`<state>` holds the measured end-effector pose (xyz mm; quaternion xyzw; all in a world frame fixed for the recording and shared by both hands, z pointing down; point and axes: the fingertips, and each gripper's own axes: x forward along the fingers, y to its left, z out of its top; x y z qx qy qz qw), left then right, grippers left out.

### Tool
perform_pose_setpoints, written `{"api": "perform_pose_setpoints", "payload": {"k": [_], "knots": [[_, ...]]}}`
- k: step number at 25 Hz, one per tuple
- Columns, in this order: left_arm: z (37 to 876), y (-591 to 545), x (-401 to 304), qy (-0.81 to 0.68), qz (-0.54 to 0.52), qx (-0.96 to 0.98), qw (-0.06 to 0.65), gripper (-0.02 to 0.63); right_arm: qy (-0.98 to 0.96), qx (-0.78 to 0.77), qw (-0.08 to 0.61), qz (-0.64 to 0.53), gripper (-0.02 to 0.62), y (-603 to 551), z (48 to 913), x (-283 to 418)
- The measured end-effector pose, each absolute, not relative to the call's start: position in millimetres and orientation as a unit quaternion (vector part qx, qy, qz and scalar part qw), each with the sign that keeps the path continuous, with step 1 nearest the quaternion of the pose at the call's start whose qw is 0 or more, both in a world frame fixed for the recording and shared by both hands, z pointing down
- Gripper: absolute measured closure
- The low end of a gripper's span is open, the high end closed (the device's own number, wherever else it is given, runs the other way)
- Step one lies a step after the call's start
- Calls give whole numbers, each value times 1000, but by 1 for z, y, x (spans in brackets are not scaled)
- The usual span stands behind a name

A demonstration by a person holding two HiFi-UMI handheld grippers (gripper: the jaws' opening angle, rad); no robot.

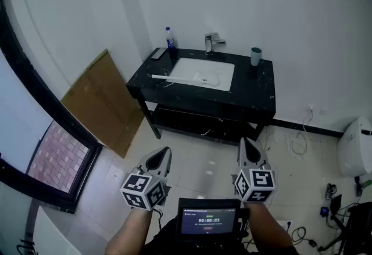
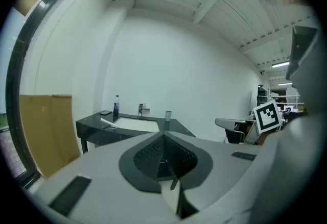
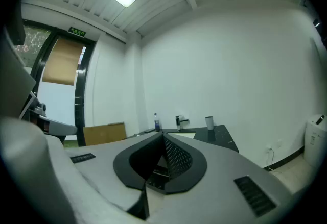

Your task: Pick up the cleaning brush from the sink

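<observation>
Gripper status: left gripper [image 1: 163, 158] and right gripper [image 1: 249, 149] both clamped closed, nothing between jaws, well in front of the sink [image 1: 195, 68]. White cleaning brush [image 1: 161, 78] lies across the sink's left rim on the black table [image 1: 256, 94]. Blue bottle [image 1: 170, 39] behind sink's left corner, cup [image 1: 256, 56] at its right.

Open floor [image 1: 197, 158] ran up to the worktop [image 1: 256, 94]; bottle [image 1: 170, 39], faucet [image 1: 212, 43] and cup [image 1: 256, 56] crowded the basin's [image 1: 192, 68] back rim, leaving its near side free.
</observation>
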<state>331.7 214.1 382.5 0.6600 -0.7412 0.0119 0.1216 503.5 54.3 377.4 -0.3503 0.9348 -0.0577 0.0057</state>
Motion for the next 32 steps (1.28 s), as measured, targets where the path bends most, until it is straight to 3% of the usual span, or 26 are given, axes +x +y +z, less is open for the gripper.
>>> {"api": "perform_pose_setpoints", "payload": {"k": [13, 32], "knots": [[356, 235, 44, -766, 2, 640, 60, 606, 931, -359, 42, -48, 594, 68, 346, 246], [355, 24, -265, -709, 36, 697, 98, 606, 905, -417, 0, -81, 594, -126, 355, -32]]}}
